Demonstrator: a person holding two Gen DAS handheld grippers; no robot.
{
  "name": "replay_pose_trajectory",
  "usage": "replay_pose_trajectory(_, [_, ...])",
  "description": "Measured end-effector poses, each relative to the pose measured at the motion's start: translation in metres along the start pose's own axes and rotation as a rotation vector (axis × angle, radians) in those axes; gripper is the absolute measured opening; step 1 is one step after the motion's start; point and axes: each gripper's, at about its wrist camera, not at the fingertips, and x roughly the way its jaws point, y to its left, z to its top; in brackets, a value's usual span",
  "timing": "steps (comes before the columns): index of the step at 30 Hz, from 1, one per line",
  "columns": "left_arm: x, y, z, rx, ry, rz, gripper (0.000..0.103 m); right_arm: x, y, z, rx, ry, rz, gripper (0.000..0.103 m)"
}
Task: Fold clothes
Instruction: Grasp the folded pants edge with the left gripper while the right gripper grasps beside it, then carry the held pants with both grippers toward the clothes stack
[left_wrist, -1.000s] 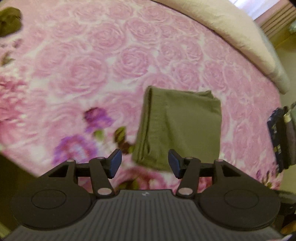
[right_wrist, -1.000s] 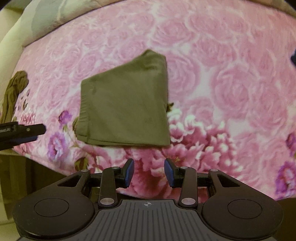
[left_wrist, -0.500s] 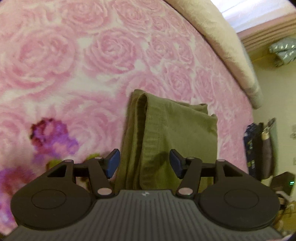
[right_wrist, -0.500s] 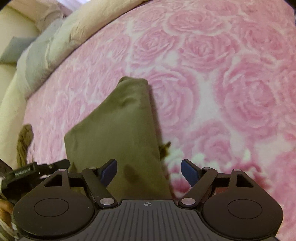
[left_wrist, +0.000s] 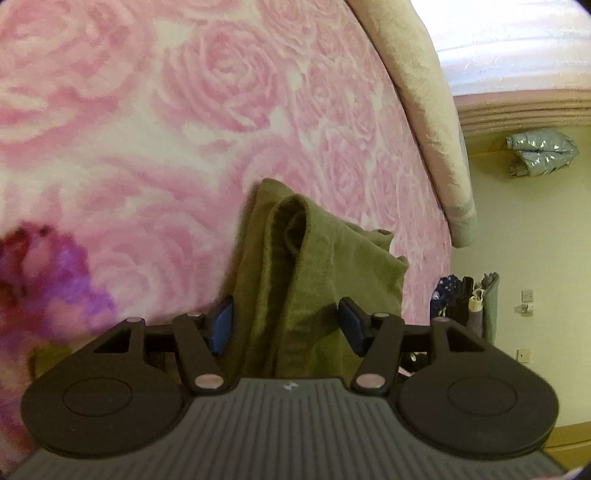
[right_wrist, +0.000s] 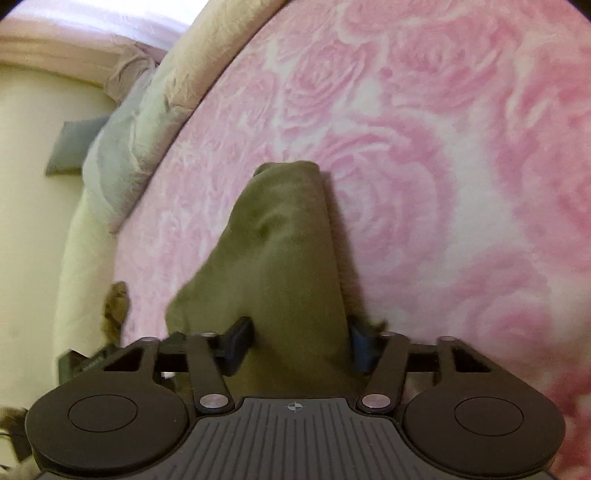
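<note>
While both jaws stand spread, the folded cloth (left_wrist: 325, 280) lies on the bed (left_wrist: 147, 129) between them.
It looks soft, light, limp: take left gripper (left_wrist: 286, 328) and right gripper (right_wrist: 297, 341) through all layers at its near edge.

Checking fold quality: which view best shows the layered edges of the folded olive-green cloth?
The left wrist view: the folded olive-green cloth shows its stacked edges and an open fold. The right wrist view shows only its smooth top.

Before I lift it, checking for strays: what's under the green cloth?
Pink floral bedspread shows all around the green cloth. Whatever lies directly beneath is covered.
</note>
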Motion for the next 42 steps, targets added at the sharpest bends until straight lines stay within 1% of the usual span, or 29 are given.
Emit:
replay_pose_trajectory(1, [0.002,-0.003,0.002,0.018,0.013,0.012,0.044,0.003,-0.001,0.001,0.014,-0.006,0.009,0.051])
replay_pose_trajectory(2, [0.003,-0.004,0.003,0.031,0.025,0.023,0.036,0.004,-0.001,0.000,0.022,-0.013,0.000,0.045])
replay_pose_trajectory(3, [0.004,-0.006,0.005,0.043,0.037,0.034,0.031,0.004,-0.001,0.000,0.027,-0.018,-0.010,0.040])
replay_pose_trajectory(4, [0.004,-0.009,0.007,0.049,0.046,0.037,0.029,0.002,0.001,-0.002,0.033,-0.023,-0.016,0.035])
replay_pose_trajectory(6, [0.001,-0.015,0.009,0.058,0.061,0.040,0.026,-0.003,0.006,-0.004,0.046,-0.035,-0.024,0.031])
replay_pose_trajectory(9, [-0.009,-0.040,0.013,0.097,0.064,0.035,0.024,-0.017,0.026,-0.008,0.042,-0.064,-0.061,0.029])
replay_pose_trajectory(11, [-0.018,-0.064,0.016,0.124,0.068,0.016,0.024,-0.036,0.040,-0.012,0.061,-0.108,-0.069,0.029])
replay_pose_trajectory(14, [-0.034,-0.105,0.020,0.174,0.082,-0.028,0.024,-0.077,0.060,-0.015,0.096,-0.195,-0.066,0.029])
replay_pose_trajectory(16, [-0.039,-0.140,0.025,0.217,0.108,-0.061,0.024,-0.109,0.070,-0.016,0.116,-0.256,-0.072,0.029])
replay_pose_trajectory(21, [-0.030,-0.229,0.039,0.337,0.194,-0.143,0.025,-0.190,0.095,-0.017,0.165,-0.407,-0.086,0.029])
replay_pose_trajectory(24, [-0.009,-0.285,0.042,0.417,0.248,-0.182,0.025,-0.236,0.106,-0.016,0.198,-0.499,-0.096,0.030])
replay_pose_trajectory(29, [0.041,-0.372,0.029,0.539,0.343,-0.224,0.025,-0.308,0.091,-0.008,0.286,-0.642,-0.130,0.030])
replay_pose_trajectory(31, [0.066,-0.403,0.022,0.566,0.372,-0.243,0.025,-0.336,0.080,-0.004,0.311,-0.694,-0.139,0.030])
replay_pose_trajectory(34, [0.103,-0.445,0.005,0.596,0.404,-0.257,0.025,-0.374,0.057,0.005,0.357,-0.746,-0.144,0.030])
replay_pose_trajectory(37, [0.143,-0.484,-0.010,0.606,0.425,-0.259,0.025,-0.416,0.021,0.027,0.395,-0.773,-0.139,0.030])
replay_pose_trajectory(42, [0.220,-0.547,-0.018,0.609,0.416,-0.265,0.025,-0.486,-0.039,0.065,0.441,-0.817,-0.128,0.030])
